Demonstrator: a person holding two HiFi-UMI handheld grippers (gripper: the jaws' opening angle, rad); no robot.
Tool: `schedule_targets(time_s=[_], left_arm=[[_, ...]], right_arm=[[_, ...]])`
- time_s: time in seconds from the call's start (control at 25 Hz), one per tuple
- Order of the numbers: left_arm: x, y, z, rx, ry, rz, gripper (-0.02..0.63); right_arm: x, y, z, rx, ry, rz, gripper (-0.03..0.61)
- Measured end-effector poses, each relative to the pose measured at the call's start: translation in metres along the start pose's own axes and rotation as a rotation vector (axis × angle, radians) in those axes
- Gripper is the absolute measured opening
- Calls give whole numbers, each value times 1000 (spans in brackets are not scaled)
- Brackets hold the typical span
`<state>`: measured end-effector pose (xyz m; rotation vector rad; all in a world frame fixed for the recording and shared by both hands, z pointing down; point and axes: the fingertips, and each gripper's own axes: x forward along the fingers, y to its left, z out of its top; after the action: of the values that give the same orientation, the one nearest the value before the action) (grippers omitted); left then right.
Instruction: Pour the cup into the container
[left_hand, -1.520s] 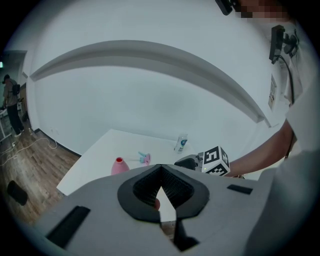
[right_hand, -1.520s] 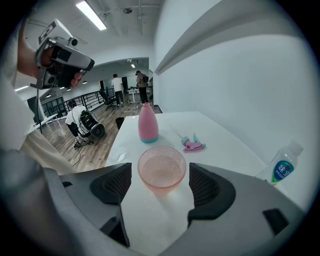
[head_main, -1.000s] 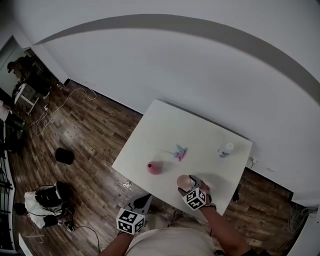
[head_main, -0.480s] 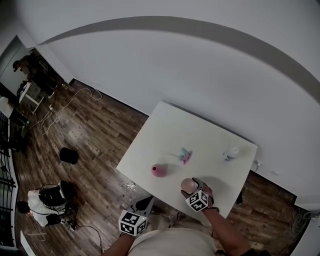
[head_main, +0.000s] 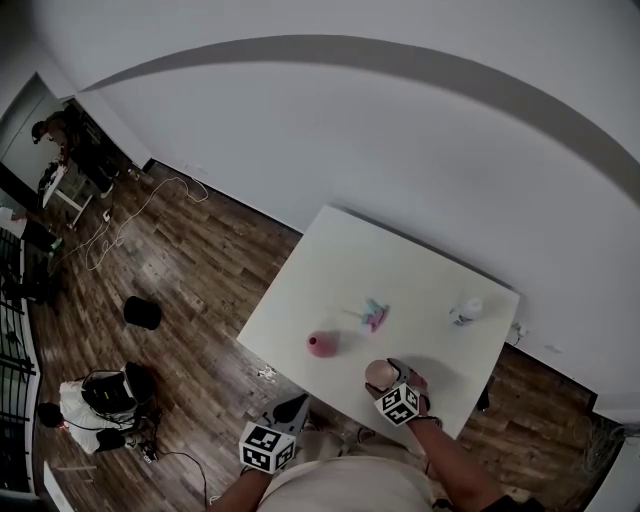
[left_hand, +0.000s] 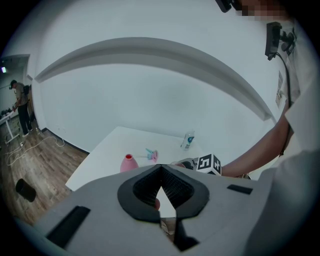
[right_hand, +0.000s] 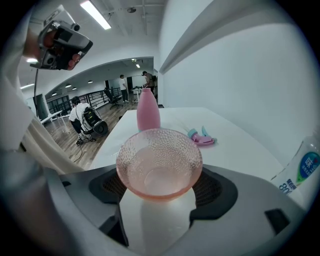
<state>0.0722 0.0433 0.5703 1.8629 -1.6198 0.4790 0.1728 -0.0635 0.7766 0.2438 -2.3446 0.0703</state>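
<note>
a pink dimpled glass cup (right_hand: 159, 160) is pinched between the jaws of the right gripper (right_hand: 161, 192), at the near edge of the white square table (head_main: 330, 270). a pink narrow-necked bottle (head_main: 320, 344) is stood nearby. the left gripper (left_hand: 161, 172) is held with jaws pressed together, empty.

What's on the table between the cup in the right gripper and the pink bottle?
Nothing: the table is bare between the cup and the pink bottle, clearest in the head view. The pink-and-blue item lies off to one side.
</note>
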Motion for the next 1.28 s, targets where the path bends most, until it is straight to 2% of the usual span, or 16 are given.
schedule_targets(time_s=[0.64,1.0,1.28], left_arm=[[-2,5,-2,-10,2,23,11],[-7,8,1,-7,-12,21,11],[-9,17,6,-15,-39,21,11]], right_arm=[[1,-5,-1,11,-9,-25,364],[-8,1,5,83,-13,-1,364],[-25,-1,26,104,-18,-14,364]])
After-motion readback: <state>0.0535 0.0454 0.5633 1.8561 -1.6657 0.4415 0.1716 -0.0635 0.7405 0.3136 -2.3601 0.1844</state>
